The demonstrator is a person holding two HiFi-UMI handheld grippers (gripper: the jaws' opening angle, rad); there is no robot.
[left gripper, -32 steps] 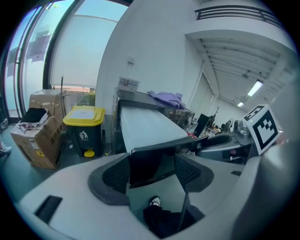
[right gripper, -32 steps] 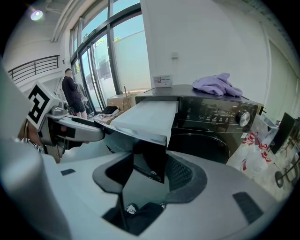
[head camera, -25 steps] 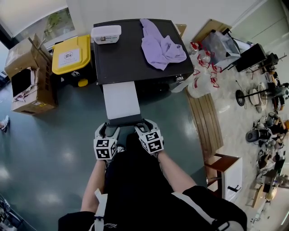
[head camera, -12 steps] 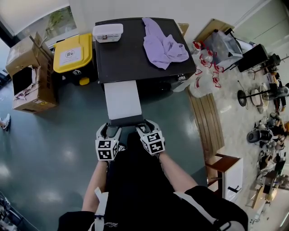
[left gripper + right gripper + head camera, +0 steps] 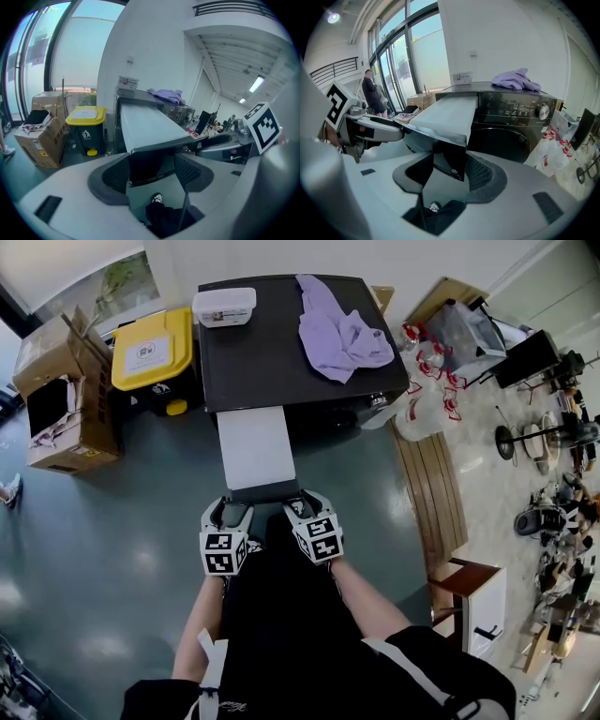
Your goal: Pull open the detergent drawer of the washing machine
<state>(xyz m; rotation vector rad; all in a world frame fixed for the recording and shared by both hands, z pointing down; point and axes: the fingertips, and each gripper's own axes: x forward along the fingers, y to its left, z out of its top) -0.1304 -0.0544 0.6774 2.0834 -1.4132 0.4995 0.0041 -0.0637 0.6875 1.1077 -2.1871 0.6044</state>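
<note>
The dark washing machine (image 5: 281,362) has its long pale detergent drawer (image 5: 255,448) pulled far out toward me. The drawer's dark front panel (image 5: 261,490) lies right at both grippers. My left gripper (image 5: 228,515) is at the panel's left end and my right gripper (image 5: 302,507) at its right end. In the left gripper view the panel (image 5: 147,161) shows between the parted jaws of the left gripper (image 5: 152,171). In the right gripper view the panel's corner (image 5: 450,157) sits between the jaws of the right gripper (image 5: 449,171). Both stand open, and I see no pad pressing on the panel.
A purple cloth (image 5: 342,329) and a white box (image 5: 223,307) lie on the machine's top. A yellow-lidded bin (image 5: 150,352) and a cardboard box (image 5: 61,395) stand to the left. Plastic bags (image 5: 422,399) and a wooden bench (image 5: 431,484) are on the right. A person (image 5: 372,93) stands by the windows.
</note>
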